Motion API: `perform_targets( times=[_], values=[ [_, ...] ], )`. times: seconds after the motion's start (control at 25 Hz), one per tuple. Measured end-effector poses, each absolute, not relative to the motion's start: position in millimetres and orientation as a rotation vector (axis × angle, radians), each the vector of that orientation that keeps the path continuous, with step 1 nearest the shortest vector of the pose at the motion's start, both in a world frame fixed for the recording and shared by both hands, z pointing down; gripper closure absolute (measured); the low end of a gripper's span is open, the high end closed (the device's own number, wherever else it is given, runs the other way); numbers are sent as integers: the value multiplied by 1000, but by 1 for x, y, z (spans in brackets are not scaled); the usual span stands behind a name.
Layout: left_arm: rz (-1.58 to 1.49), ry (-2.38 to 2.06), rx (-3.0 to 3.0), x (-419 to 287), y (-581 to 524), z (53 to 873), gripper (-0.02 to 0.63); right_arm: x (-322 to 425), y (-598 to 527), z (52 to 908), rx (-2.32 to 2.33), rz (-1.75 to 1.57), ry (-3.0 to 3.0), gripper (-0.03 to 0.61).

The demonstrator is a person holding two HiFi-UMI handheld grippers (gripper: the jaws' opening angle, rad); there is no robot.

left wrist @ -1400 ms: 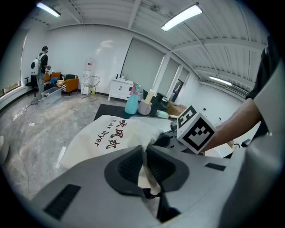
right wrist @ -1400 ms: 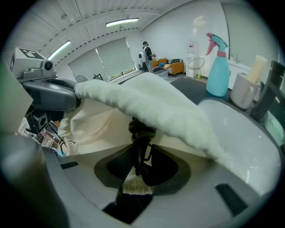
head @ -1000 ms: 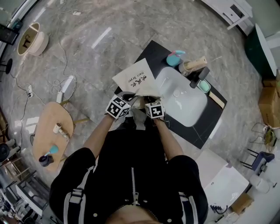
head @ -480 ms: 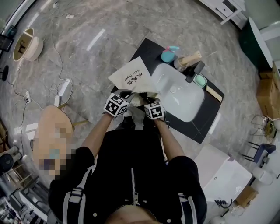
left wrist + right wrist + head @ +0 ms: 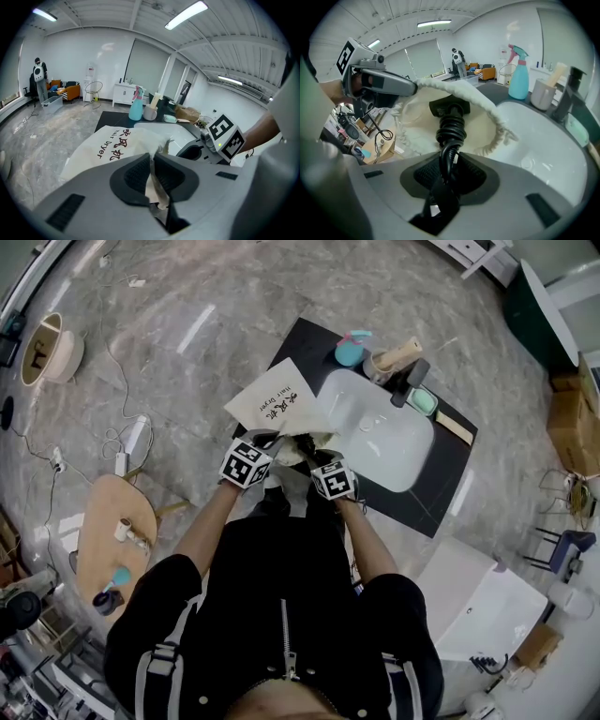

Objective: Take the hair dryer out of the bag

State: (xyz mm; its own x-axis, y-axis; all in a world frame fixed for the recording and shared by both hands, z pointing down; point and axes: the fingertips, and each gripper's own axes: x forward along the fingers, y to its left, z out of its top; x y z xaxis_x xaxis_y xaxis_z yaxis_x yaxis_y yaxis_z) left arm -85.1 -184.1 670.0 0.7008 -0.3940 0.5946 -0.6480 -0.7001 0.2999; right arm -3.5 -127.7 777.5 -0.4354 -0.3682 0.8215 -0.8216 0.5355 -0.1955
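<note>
1. The left gripper (image 5: 152,172) has its jaws pressed together on a fold of the cream drawstring bag (image 5: 272,401). The cloth is squeezed flat between the ribbed pads.
2. In the head view the bag fans out at 11 o'clock from the two grippers. It lies flat with "Hair Dryer" printed on its face. Its body rests on the black mat (image 5: 441,495), and its gathered mouth is turned toward the person.
3. Now the right gripper (image 5: 449,176): its jaws are clamped on the black coiled cord (image 5: 451,130). The pads pinch it from both sides, and the coil climbs straight to 12 o'clock from the jaws.
4. The hair dryer (image 5: 446,107) sits at the top of that cord as a black body inside the bag's open mouth. The ruffled rim rings it all round, and only its near end shows.
5. In the right gripper view the left gripper is at 10 o'clock, holding the bag's rim lifted, so the mouth gapes wide.
6. The white sink (image 5: 375,432) lies at 2 o'clock from the right gripper, and the bag's frilled edge touches its rim.
7. On the far side of the sink, a blue spray bottle (image 5: 350,351) stands at 11 o'clock. A black faucet (image 5: 412,381) stands at 1 o'clock.
</note>
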Motion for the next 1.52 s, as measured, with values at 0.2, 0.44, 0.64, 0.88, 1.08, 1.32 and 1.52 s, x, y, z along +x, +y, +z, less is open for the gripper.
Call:
perform_targets(
  times=[0.2,0.44,0.64,0.88,1.08,1.32,1.52],
  values=[
    [674,-790,2405,-84,-184,672,568,3,-120,778,946,760,-2028,462],
    [674,-774,2402,-83,-183,673,568,14,-108,781,934,749,-2028,463],
    [679,-760,2401,-83,-183,676,568,18,-101,782,922,752,-2035,463],
    [683,-750,2395,-83,-183,678,568,22,-96,788,928,783,-2024,463],
    [685,-741,2398,-82,-181,679,568,22,-96,789,912,807,-2011,456],
    [688,-722,2405,-80,-181,680,568,19,-102,776,921,867,-2023,372],
    [688,-711,2406,-78,-180,682,568,16,-124,760,1000,940,-2072,361]
  ],
)
